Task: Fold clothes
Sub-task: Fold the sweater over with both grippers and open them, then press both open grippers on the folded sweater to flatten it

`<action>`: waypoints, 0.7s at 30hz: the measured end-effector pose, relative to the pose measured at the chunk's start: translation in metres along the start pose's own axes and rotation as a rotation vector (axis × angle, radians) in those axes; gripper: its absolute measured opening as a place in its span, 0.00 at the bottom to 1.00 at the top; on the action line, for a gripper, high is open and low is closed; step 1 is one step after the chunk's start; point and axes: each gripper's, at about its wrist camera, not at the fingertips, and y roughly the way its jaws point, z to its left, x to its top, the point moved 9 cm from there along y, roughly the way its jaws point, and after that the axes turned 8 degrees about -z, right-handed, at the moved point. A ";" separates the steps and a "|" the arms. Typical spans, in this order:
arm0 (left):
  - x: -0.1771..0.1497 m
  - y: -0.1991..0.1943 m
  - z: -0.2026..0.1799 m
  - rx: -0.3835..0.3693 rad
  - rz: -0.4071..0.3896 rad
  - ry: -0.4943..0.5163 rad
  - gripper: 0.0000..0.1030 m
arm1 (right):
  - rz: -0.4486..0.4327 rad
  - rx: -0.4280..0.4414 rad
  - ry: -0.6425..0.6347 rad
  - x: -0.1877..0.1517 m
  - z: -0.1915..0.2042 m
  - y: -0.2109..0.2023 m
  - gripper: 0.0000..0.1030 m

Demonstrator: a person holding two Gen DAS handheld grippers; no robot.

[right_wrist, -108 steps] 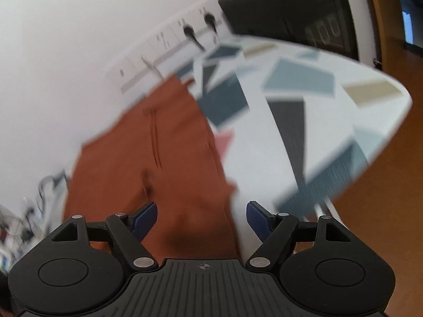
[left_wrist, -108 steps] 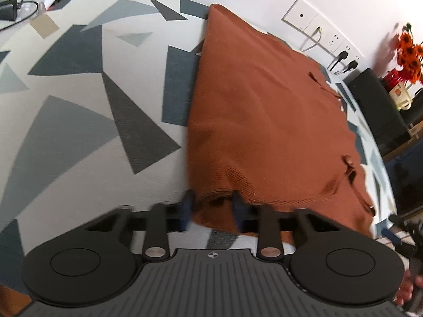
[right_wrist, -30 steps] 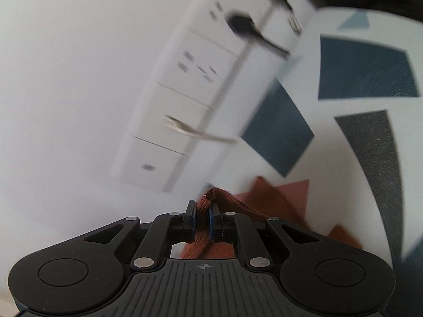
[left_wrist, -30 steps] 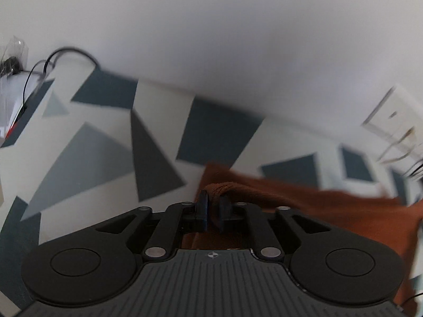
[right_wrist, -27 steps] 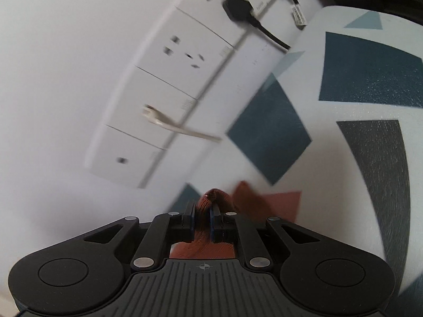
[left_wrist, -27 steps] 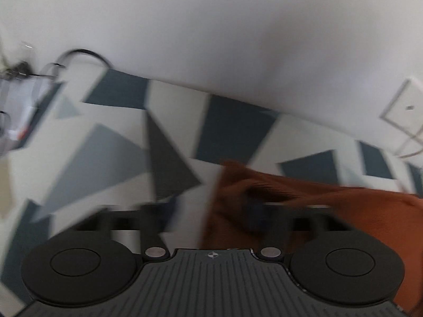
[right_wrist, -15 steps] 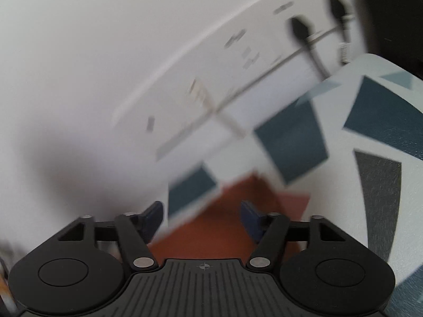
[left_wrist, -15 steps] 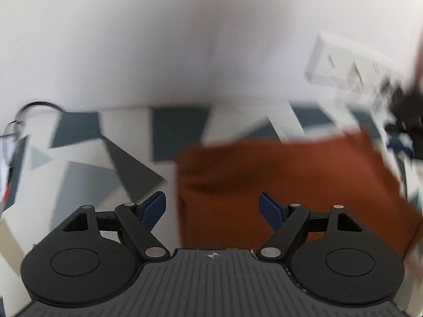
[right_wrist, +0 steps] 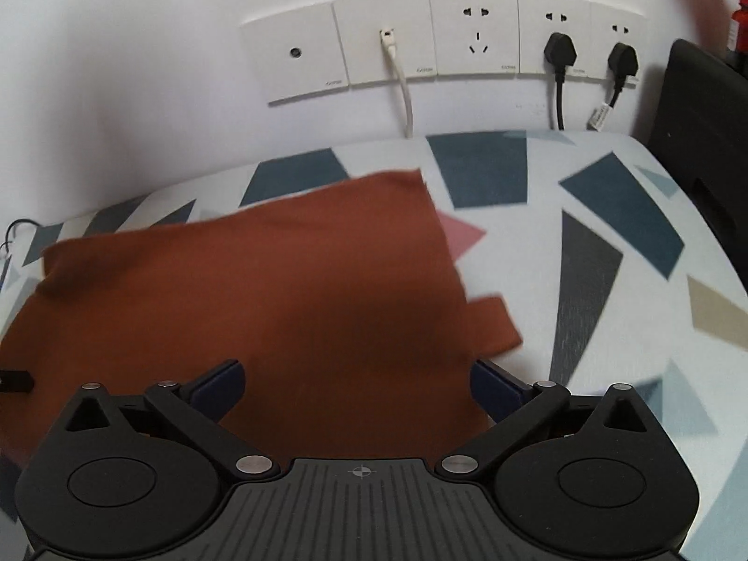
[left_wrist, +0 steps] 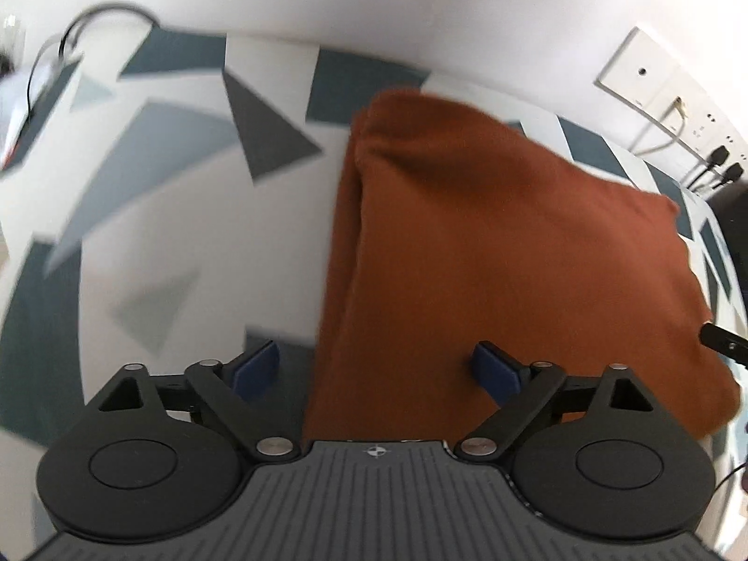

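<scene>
Now released: rust-orange folded garment (left_wrist: 514, 252) flat on geometric-print tablecloth (left_wrist: 154, 215), long axis across both views; left gripper (left_wrist: 376, 369) and right gripper (right_wrist: 357, 383), jaws just opened wide and empty, poised above its near edge.

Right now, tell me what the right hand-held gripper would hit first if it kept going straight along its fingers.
Most likely the rust-orange garment. The right hand-held gripper has just been opening and grips nothing; the folded cloth lies directly ahead on the patterned table cover. Depth is hard to judge.

Matt rust-orange knit cloth (left_wrist: 514, 257), smooth printed tablecloth (right_wrist: 607, 252) — glossy white plastic socket plates (right_wrist: 388, 42)
</scene>
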 end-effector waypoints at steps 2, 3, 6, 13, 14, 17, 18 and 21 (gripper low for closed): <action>-0.012 -0.003 -0.002 -0.015 0.002 -0.021 0.98 | -0.001 0.003 0.020 -0.007 0.004 -0.009 0.99; -0.016 -0.005 -0.005 -0.013 -0.015 -0.009 0.99 | -0.001 0.002 0.026 -0.012 0.005 -0.012 0.99; -0.026 -0.009 -0.012 -0.001 -0.053 0.028 0.94 | -0.005 -0.020 0.020 -0.025 0.008 -0.012 0.99; -0.039 -0.024 -0.009 0.024 -0.072 0.068 0.74 | -0.030 -0.074 -0.109 -0.043 0.019 0.003 0.99; -0.040 -0.026 -0.008 0.022 -0.065 0.076 0.73 | -0.020 -0.072 -0.114 -0.042 0.020 0.003 0.99; -0.048 -0.032 -0.007 0.023 -0.043 0.101 0.73 | -0.002 -0.064 -0.125 -0.047 0.022 0.000 0.99; -0.051 -0.034 -0.006 0.023 -0.039 0.102 0.73 | -0.004 -0.062 -0.128 -0.050 0.024 -0.003 0.99; -0.062 -0.042 0.001 0.025 -0.024 0.102 0.73 | 0.004 -0.064 -0.125 -0.061 0.030 -0.012 0.99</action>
